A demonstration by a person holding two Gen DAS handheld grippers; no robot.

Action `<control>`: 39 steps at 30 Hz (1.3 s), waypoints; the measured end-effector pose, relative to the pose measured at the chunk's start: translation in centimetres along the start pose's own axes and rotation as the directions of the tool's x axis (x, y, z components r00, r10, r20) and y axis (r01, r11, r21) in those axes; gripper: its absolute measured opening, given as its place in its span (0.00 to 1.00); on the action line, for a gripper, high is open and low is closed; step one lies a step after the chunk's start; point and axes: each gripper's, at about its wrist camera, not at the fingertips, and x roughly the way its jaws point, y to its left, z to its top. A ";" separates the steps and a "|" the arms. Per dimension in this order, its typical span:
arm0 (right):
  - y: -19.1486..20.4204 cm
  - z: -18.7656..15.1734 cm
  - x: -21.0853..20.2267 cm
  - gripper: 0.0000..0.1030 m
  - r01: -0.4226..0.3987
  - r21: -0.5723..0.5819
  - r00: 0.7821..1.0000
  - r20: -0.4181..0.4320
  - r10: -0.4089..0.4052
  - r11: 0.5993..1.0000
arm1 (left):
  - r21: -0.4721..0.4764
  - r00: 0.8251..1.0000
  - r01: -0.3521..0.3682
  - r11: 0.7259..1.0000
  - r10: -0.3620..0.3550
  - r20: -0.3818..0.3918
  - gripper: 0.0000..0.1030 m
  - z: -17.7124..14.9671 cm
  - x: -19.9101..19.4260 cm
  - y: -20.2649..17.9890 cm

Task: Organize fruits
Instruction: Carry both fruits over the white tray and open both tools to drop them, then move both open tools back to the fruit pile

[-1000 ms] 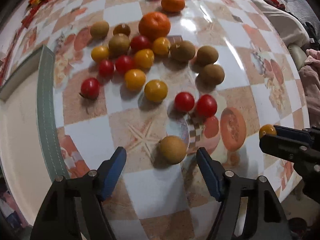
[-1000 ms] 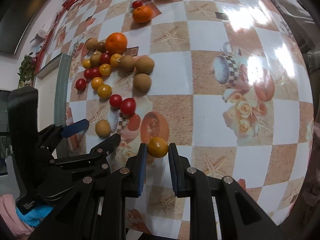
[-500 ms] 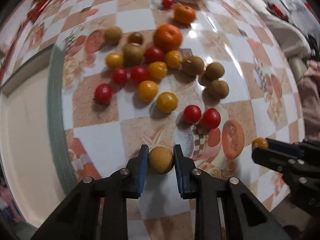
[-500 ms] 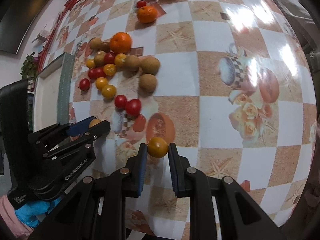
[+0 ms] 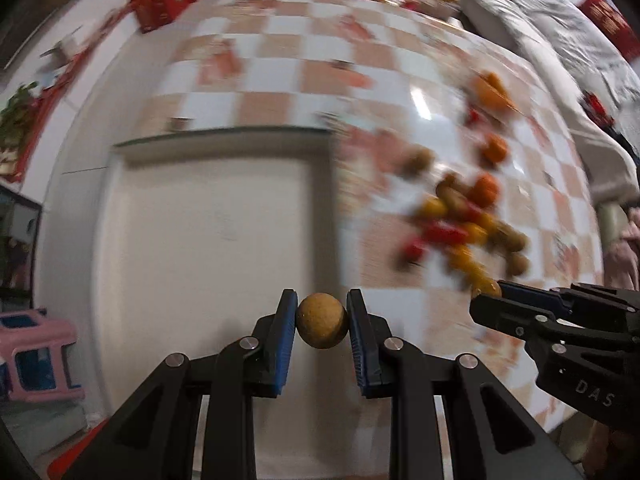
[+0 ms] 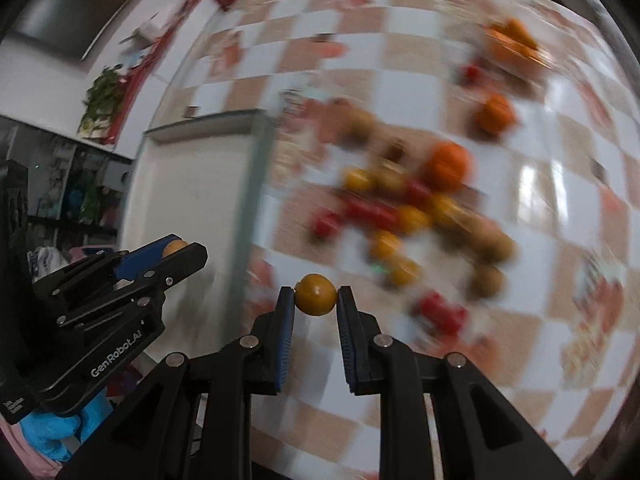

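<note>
The brown fruit (image 5: pixel 322 326), round and rough-skinned, sat clamped between the blue pads of the left gripper (image 5: pixel 322 320) and hung clear of the surface, over the pale tray (image 5: pixel 200 240). A second earlier that same fruit had lain on the tabletop (image 5: pixel 280 76) between wide-open fingers; half a second earlier the fingers had closed on it where it lay. Since then it had been lifted and swung left, so the left wrist view now looked across the tray rather than at the fruit pile (image 5: pixel 460 228), which had slid to the right and was smeared by motion blur.

The yellow tomato (image 6: pixel 316 294) was held firmly in the right gripper (image 6: pixel 316 300), as it had been throughout, and it had travelled the same way: in the right wrist view it hovered near the tray's green rim (image 6: pixel 256 184), with the left gripper just beside it over the tray.

Both pieces thus seemed to be in transit toward the tray, and placing them there was probably the next step. Most of the fruit remained on the tabletop, so the sorting looked barely begun.
</note>
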 end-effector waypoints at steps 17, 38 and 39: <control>8.5 8.9 10.6 0.23 0.044 -0.077 0.997 -0.053 -0.048 0.996 | -0.025 0.994 -0.101 0.995 0.100 -0.040 0.26 3.2 6.0 9.3; 3.6 4.6 1.8 0.84 0.132 0.039 0.990 0.052 -0.134 0.990 | 0.068 0.994 -0.106 0.992 0.106 -0.005 0.83 0.5 1.6 6.3; 2.1 3.5 1.3 0.84 0.149 0.074 0.987 0.043 -0.152 0.986 | 0.089 0.995 -0.100 0.991 0.100 -0.002 0.83 0.2 1.4 5.2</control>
